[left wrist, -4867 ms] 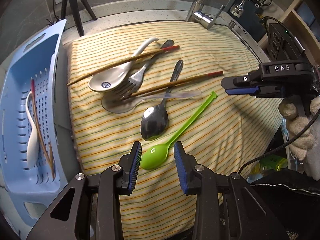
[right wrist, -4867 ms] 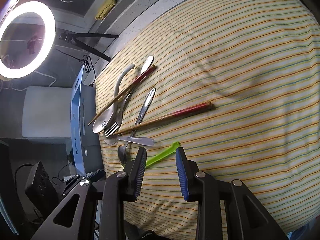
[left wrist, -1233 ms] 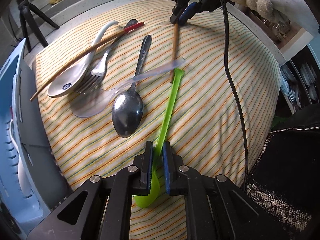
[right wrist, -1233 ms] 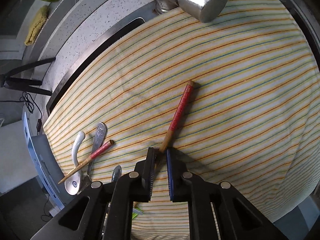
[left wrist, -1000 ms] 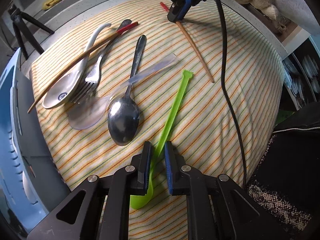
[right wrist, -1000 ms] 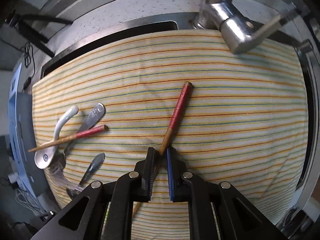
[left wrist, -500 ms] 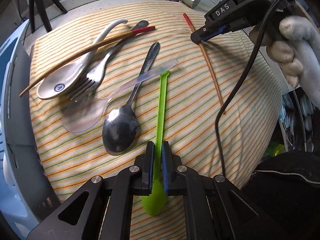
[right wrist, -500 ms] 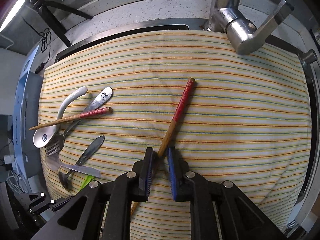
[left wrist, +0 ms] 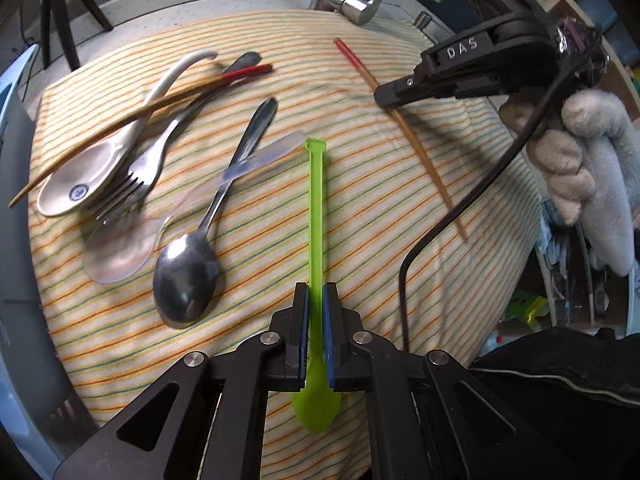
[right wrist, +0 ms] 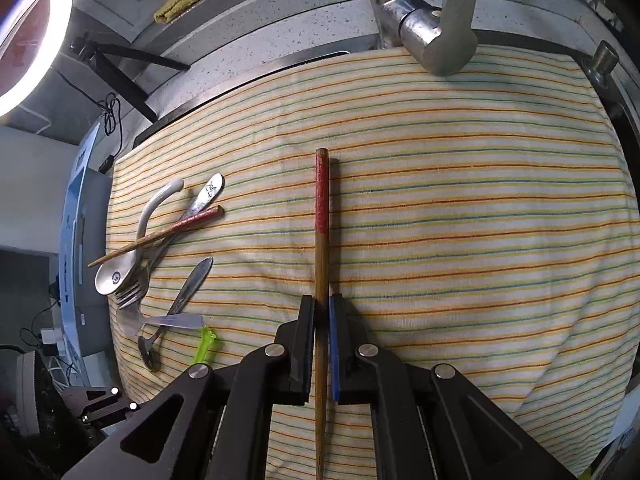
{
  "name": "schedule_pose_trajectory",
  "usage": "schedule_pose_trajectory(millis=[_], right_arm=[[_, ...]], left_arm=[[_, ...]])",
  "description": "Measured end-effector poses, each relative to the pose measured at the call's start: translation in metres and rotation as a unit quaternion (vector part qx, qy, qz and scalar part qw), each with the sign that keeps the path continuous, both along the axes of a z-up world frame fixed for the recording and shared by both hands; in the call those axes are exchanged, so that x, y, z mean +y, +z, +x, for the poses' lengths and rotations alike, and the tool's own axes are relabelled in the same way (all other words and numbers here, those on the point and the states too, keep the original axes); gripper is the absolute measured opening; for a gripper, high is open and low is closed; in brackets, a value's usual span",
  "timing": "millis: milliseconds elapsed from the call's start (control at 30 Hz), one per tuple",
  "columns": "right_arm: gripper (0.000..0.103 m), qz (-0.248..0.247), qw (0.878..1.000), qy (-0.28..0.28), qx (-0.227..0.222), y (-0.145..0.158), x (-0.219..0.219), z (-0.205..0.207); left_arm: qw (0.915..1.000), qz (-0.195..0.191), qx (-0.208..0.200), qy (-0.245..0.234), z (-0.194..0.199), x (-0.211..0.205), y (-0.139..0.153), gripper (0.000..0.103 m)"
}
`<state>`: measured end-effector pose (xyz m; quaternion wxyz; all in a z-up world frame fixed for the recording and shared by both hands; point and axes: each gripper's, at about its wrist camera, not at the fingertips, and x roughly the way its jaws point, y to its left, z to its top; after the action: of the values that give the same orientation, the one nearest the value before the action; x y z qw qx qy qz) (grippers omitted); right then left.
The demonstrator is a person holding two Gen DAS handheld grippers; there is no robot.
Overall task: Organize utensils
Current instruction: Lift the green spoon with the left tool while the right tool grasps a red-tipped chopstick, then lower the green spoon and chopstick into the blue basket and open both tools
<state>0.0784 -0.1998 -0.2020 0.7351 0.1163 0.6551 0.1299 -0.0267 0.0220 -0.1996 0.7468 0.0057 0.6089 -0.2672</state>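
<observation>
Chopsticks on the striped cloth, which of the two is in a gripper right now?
The chopstick lying alone mid-cloth, clamped at its bare wooden part by the right gripper. The other chopstick lies untouched across the white ceramic spoon and fork.

A speckled grey counter (right wrist: 256,52) with a chrome faucet (right wrist: 424,20), lit by a ring light (right wrist: 24,40).

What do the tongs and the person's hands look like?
Both tongs are black, angular frames with silver screws and blue pads on the fingers. The right tongs have white letters "DAS" on the side and a black cable hanging down. The hand holding them wears a fuzzy beige glove. A black zipped garment shows nearby.
</observation>
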Motion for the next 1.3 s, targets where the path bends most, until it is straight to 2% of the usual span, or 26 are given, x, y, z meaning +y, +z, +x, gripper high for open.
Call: schedule_pose_trajectory(millis=[200,433,633,867,1033,1133,1300], right_arm=[[0.006,0.017,1.0,0.0,-0.019,0.015,0.008,-0.003],[0.006,0.054,0.997,0.015,-0.06,0.056,0.027,-0.007],[0.006,0.1,0.99,0.044,-0.091,0.091,0.078,-0.002],[0.006,0.141,0.98,0.095,-0.103,0.11,0.176,0.008],[0.006,0.166,0.976,0.116,-0.085,0.107,0.238,0.022],[0.006,0.163,0.975,0.125,-0.089,0.102,0.273,0.028],[0.006,0.156,0.978,0.125,-0.06,0.072,0.317,0.037]], left_arm=[[0.9999,0.001,-0.009,0.014,0.008,0.013,0.007,0.005],[0.9968,-0.021,-0.041,0.065,0.02,0.061,0.041,0.005],[0.9891,-0.013,-0.083,0.12,0.021,0.108,0.072,0.005],[0.9765,0.011,-0.106,0.187,0.024,0.17,0.08,0.005],[0.9702,0.027,-0.096,0.221,0.032,0.208,0.069,0.005],[0.9678,0.026,-0.09,0.233,0.035,0.224,0.062,0.005],[0.9666,0.026,-0.079,0.243,0.041,0.24,0.05,0.005]])
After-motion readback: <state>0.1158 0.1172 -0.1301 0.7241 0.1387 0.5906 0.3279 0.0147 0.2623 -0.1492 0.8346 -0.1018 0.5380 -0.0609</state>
